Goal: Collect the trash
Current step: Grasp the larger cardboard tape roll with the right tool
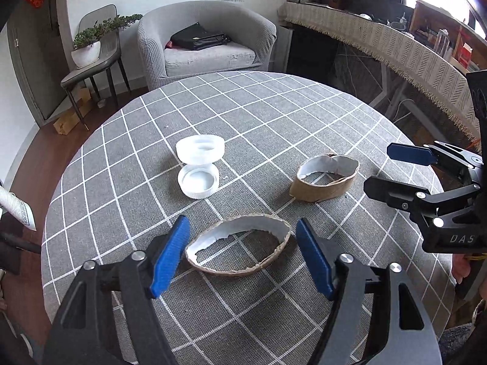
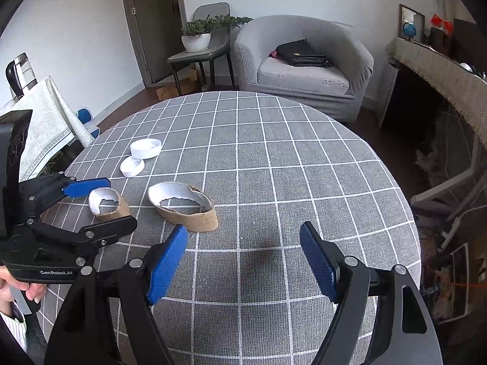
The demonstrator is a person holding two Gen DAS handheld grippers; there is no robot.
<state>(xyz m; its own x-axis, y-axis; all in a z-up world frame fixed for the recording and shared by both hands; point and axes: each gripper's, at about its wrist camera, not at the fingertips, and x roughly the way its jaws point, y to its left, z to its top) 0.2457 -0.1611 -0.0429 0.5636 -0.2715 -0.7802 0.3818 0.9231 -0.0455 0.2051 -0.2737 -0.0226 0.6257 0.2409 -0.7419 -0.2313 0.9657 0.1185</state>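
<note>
At 9 o'clock on the round surface under a grey cloth with a white grid: 2 white plastic pieces, touching. Squat translucent white plastic ring at the far side, white ribbed screw lid lying open side up just in front of it.

At 6 o'clock, nearest the left wrist camera: torn brown cardboard ring with white lining, lying flat on the cloth. Left claw set half wide around it, 1 blue pad at the ring's 9 o'clock end, the other at its 3 o'clock end. Left pad close to or barely touching the cardboard edge, right pad just clear of it; ring not lifted, not squeezed.

At 3 o'clock from that ring, a little farther off: second torn brown cardboard ring with white lining, standing on its edge, free of both claws.

Far right: right claw, half wide, with nothing between its blue pads, only bare cloth with a dark stain below. Second ring at 10 o'clock from it in the right wrist view, near but apart.

Hand gripping the left claw's handle, at the lower left edge of the right wrist view.
</note>
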